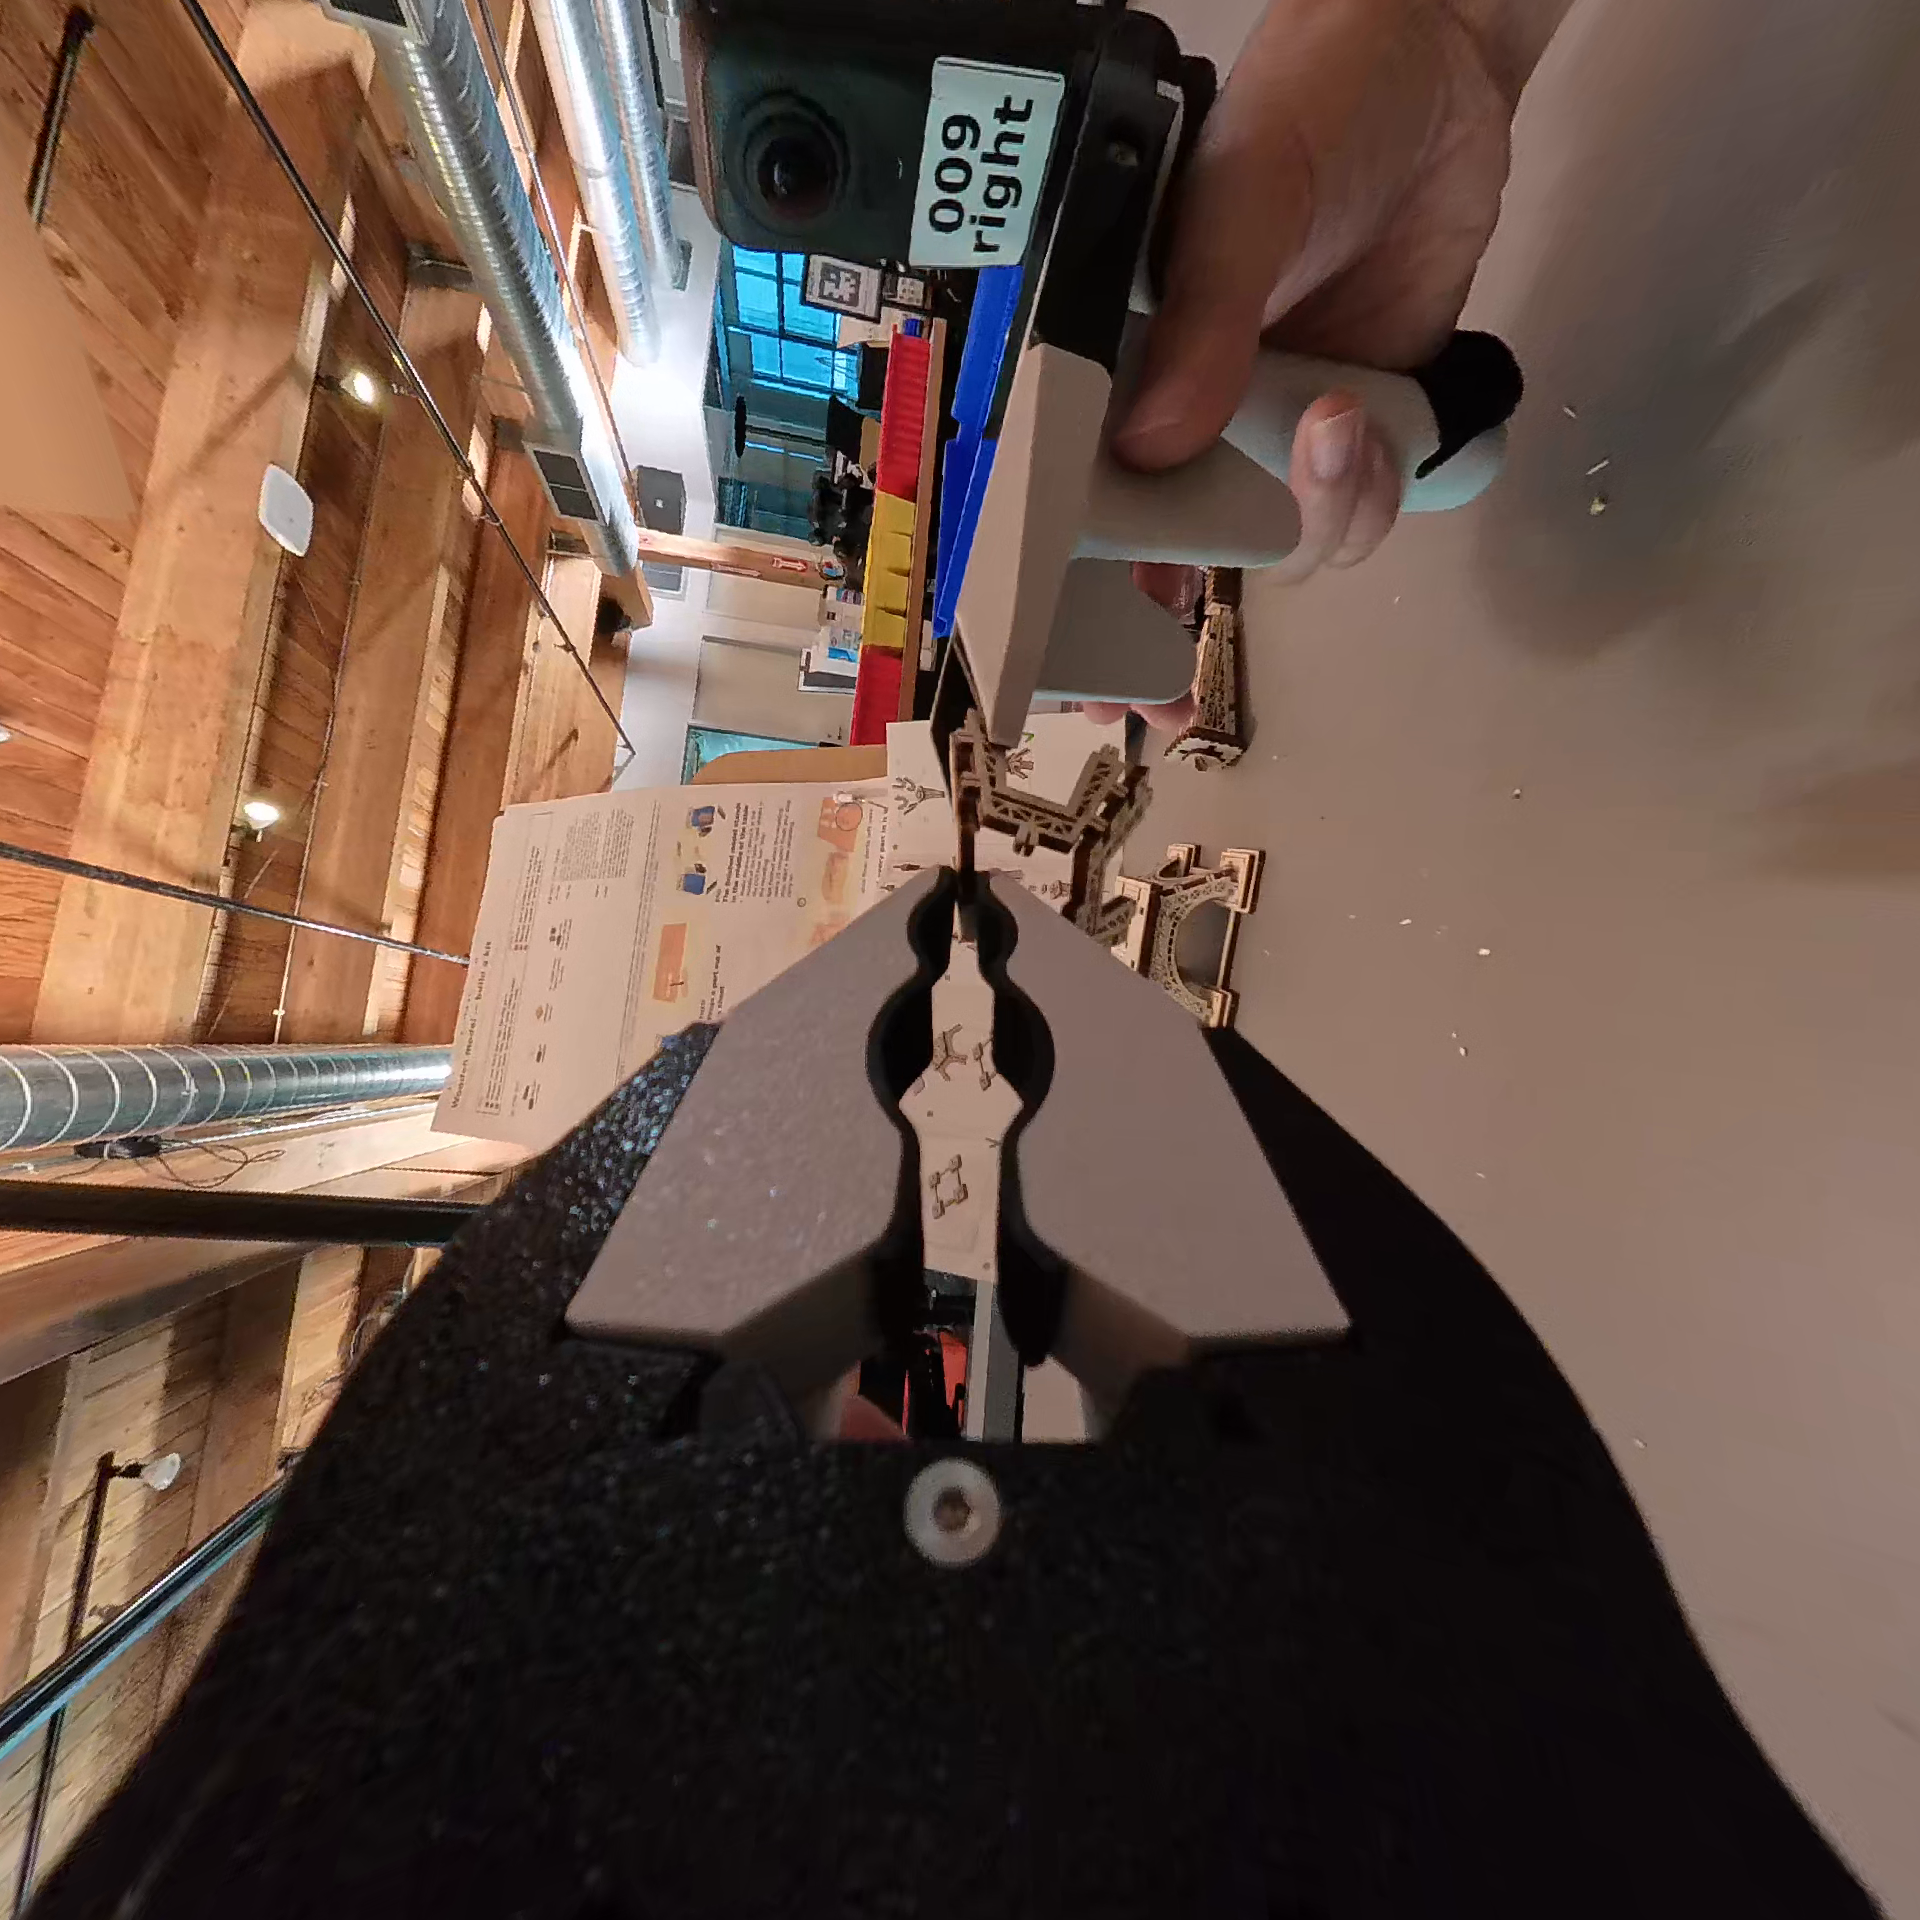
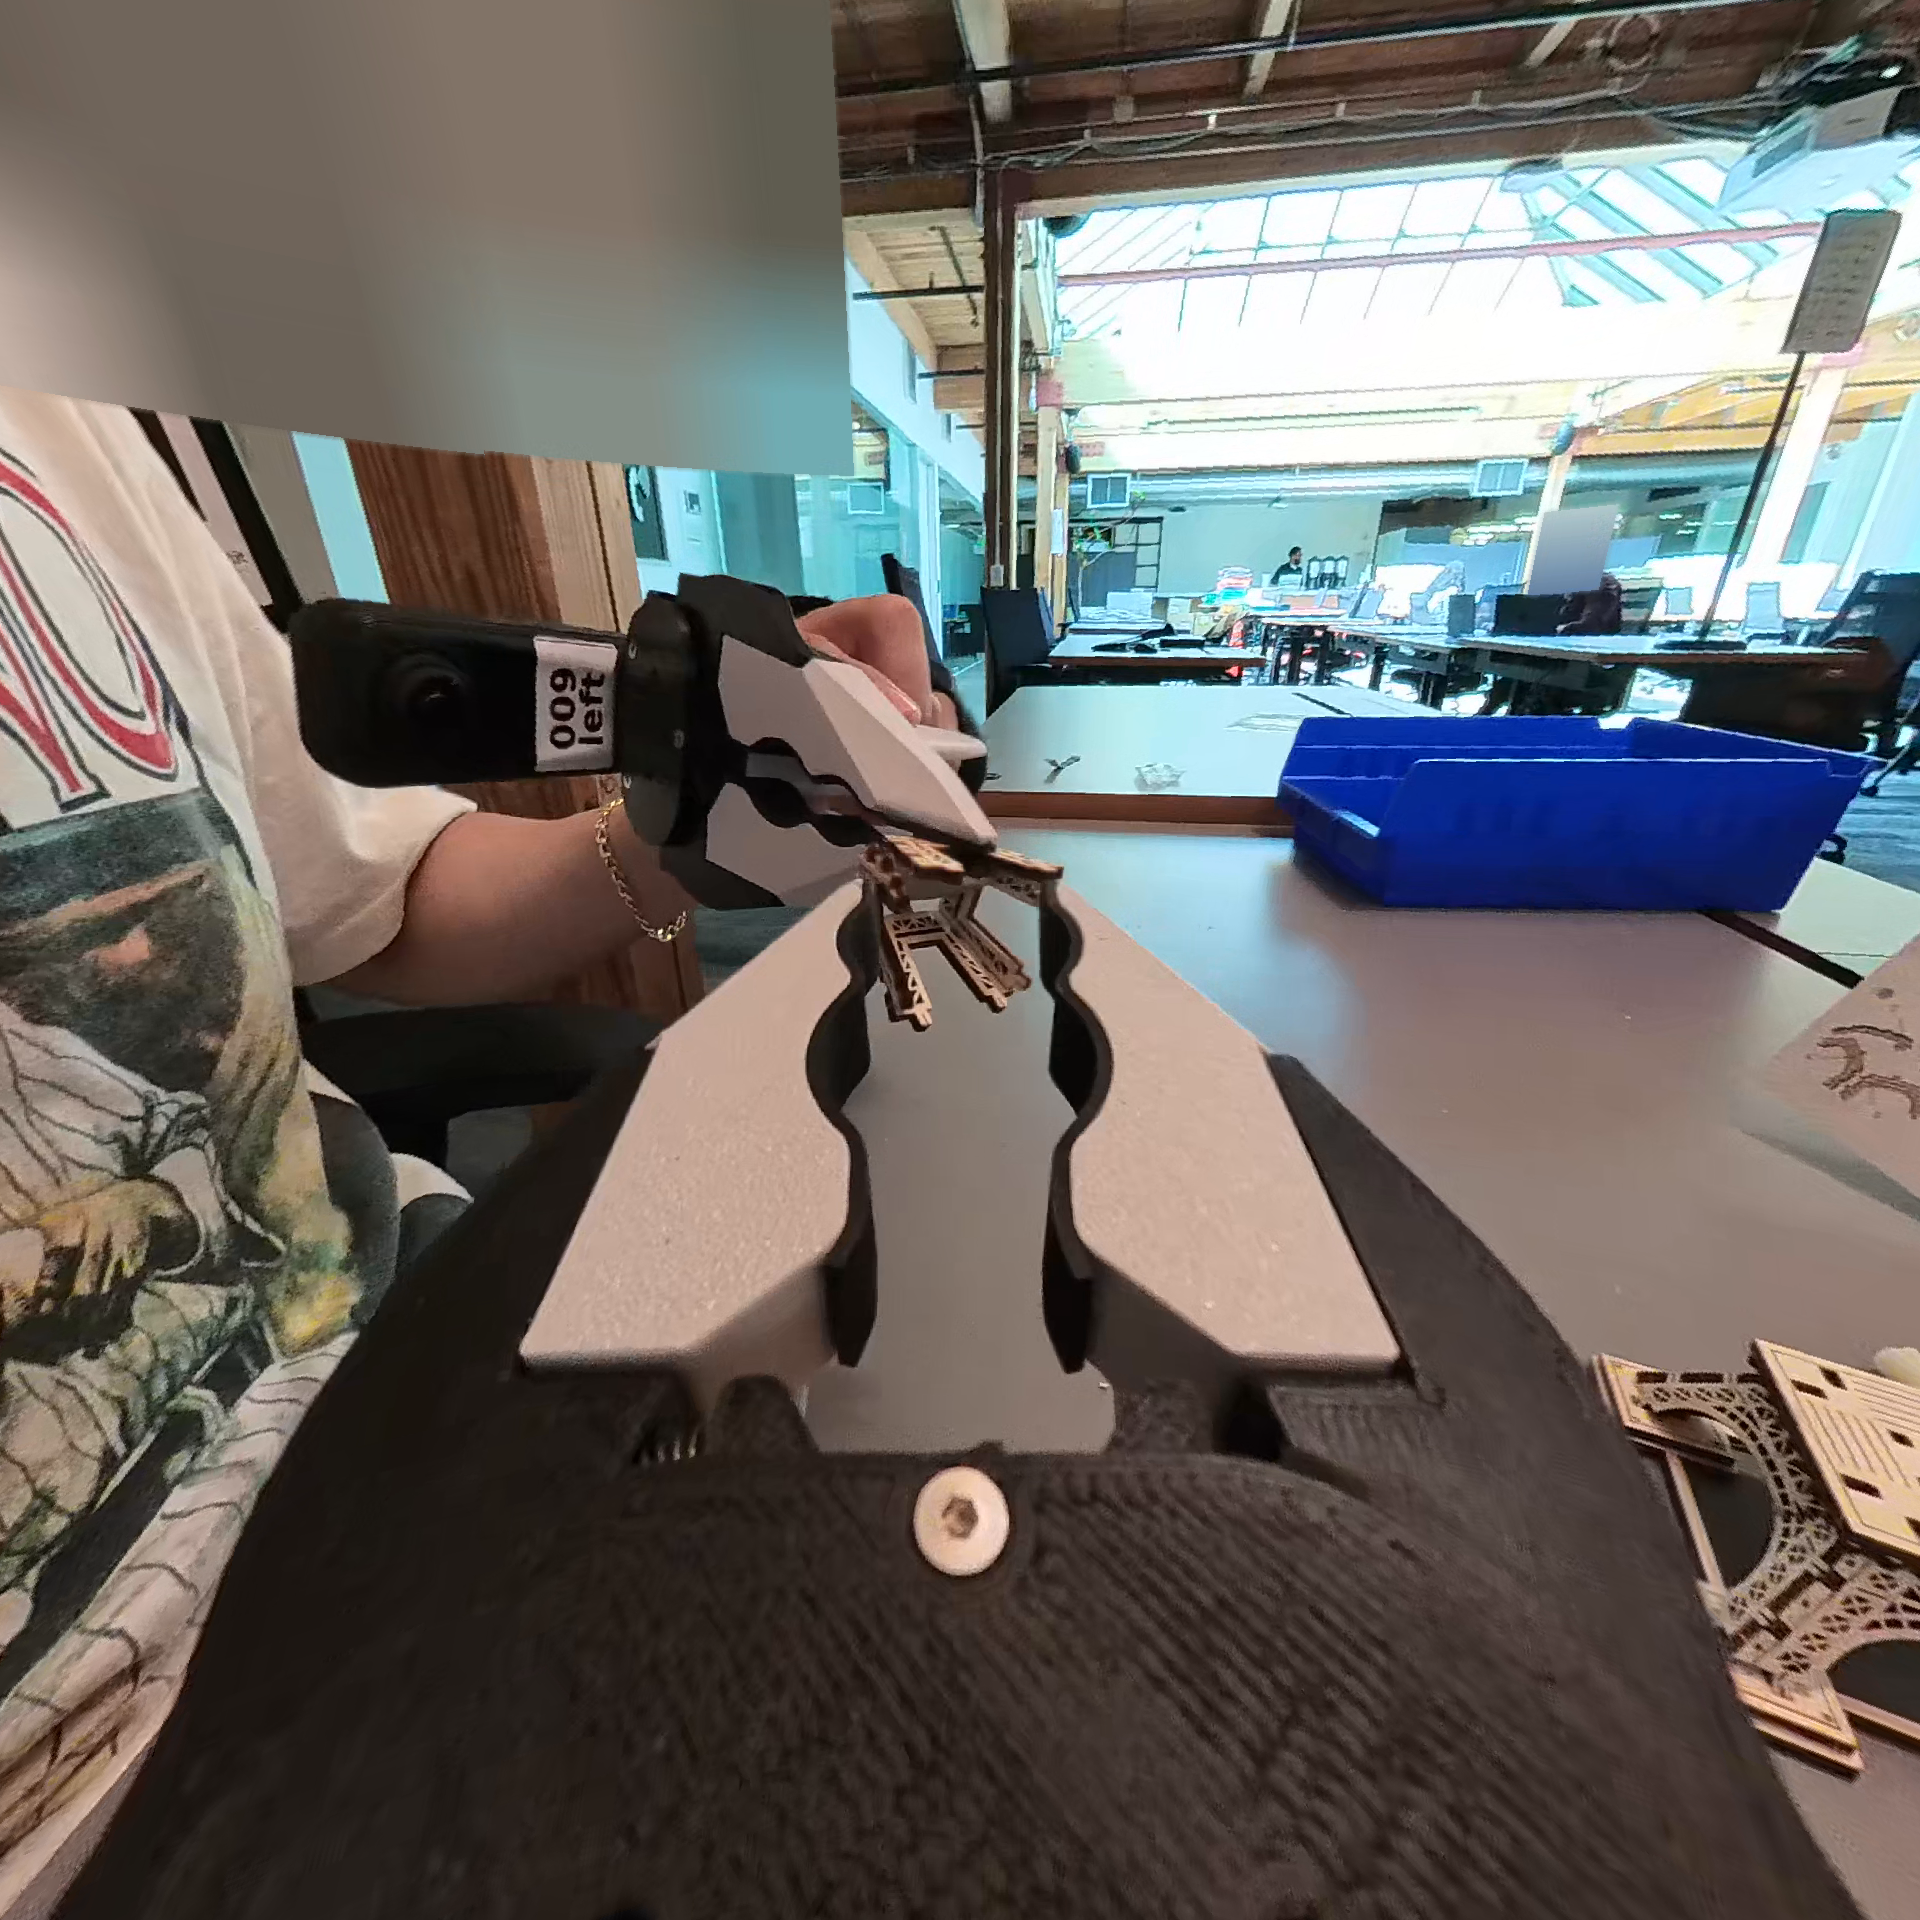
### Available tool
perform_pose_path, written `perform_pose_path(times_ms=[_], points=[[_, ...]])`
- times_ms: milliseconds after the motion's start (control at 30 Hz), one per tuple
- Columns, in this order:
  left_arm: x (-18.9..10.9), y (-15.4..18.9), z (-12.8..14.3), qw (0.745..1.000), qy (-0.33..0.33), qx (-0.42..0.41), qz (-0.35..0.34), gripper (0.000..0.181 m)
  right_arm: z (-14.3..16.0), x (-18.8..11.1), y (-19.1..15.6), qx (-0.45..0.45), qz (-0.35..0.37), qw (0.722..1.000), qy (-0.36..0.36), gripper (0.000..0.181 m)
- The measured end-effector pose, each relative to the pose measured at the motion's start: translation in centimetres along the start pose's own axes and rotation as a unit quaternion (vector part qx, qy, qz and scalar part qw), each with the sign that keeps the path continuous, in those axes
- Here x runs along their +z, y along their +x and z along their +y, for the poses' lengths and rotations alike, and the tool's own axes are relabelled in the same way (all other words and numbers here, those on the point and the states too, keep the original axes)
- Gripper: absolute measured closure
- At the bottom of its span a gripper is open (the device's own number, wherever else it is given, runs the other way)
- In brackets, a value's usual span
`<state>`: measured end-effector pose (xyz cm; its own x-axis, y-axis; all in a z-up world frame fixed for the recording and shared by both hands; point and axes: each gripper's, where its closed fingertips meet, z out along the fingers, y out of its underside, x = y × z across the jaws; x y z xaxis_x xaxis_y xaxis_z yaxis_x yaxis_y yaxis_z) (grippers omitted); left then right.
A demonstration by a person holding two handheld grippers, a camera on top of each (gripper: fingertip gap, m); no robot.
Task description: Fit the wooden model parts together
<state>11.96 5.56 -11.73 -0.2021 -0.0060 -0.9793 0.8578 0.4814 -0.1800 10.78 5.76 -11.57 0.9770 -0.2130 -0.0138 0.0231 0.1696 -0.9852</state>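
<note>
My right gripper (image 2: pixel 951 914) is clamped on the lattice wooden frame (image 2: pixel 940 935), held above the counter (image 2: pixel 1455 1039). My left gripper (image 1: pixel 961 883) comes in from its 9 o'clock, pinched shut on a thin wooden strip (image 1: pixel 964 831) touching the frame's top. The arched base section (image 2: pixel 1808 1538) stands at 4 o'clock.

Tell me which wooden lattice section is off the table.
The four-legged lattice section, held in air between both grippers; the arched base section and the slim spire rest on the table.
</note>
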Motion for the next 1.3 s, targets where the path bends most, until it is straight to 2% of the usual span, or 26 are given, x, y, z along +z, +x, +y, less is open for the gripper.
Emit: perform_pose_path(times_ms=[133, 467, 600, 733, 867, 1300], points=[[-0.1, -0.1, -0.4, 1.0, 0.013, 0.004, 0.002, 0.18, -0.2, 0.0, -0.6, 0.006, -0.021, 1.0, 0.007, 0.16], [0.2, 0.2, -0.2, 0.999, -0.011, 0.05, 0.001, 0.18, 0.4, 0.0, -0.8, 0.036, -0.038, 0.999, -0.007, 0.168], [0.3, 0.1, -0.2, 0.998, -0.017, 0.067, -0.007, 0.18, 0.5, 0.1, -0.8, 0.087, -0.054, 0.995, 0.001, 0.17], [0.3, -0.2, -0.4, 0.997, -0.015, 0.067, -0.023, 0.18, 0.1, 0.1, -0.9, 0.09, -0.058, 0.994, 0.012, 0.169], [0.3, -0.5, -0.6, 0.997, -0.013, 0.067, -0.035, 0.18, -0.3, 0.1, -1.5, 0.101, -0.082, 0.991, 0.028, 0.179], [0.3, -0.6, -1.1, 0.999, 0.015, 0.029, -0.036, 0.181, -0.4, -0.2, -0.6, 0.129, -0.069, 0.988, 0.039, 0.171]])
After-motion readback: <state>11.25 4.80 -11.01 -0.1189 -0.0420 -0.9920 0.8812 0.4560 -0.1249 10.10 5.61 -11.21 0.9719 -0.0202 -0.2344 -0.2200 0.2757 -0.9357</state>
